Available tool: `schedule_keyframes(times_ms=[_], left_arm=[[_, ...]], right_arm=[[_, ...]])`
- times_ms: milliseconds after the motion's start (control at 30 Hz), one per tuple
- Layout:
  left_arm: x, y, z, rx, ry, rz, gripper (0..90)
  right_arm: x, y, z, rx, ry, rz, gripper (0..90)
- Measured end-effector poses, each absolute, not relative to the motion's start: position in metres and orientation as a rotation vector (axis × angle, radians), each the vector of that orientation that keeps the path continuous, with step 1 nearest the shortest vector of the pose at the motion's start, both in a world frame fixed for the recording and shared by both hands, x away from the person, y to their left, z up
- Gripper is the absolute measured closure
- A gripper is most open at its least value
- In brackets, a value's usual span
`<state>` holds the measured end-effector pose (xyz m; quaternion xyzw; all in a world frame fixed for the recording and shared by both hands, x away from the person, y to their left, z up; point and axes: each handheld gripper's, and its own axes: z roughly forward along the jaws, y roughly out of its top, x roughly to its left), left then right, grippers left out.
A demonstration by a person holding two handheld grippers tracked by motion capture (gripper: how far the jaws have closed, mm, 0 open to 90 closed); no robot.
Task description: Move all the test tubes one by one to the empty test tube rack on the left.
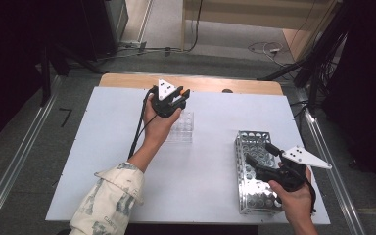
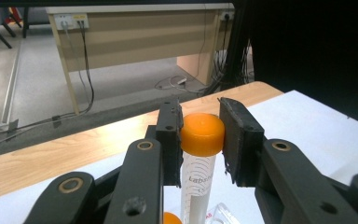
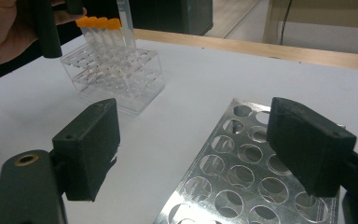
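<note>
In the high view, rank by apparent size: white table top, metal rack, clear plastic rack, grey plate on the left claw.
1. white table top
2. metal rack
3. clear plastic rack, partly hidden by the hand
4. grey plate

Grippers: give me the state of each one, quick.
Left gripper: closed on an orange-capped tube, gripped at the cap.
Right gripper: open, holding nothing, above the metal rack.

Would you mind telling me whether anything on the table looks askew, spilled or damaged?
Nothing stands out. The clear rack holds its orange-capped tubes upright in a row, the metal rack lies flat, and the left gripper grips one tube squarely at its cap. No spill shows.
</note>
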<state>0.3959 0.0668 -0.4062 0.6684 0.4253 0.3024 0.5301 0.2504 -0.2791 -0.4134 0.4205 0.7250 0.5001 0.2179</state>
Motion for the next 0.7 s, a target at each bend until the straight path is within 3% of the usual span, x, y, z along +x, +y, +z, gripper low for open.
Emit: schedule_keyframes(times_ms=[700], left_arm=[[0.392, 0.063, -0.428, 1.697, 1.072, 0.710, 70.9]], right_arm=[[0.251, -0.279, -0.415, 1.163, 2.012, 1.379, 16.4]])
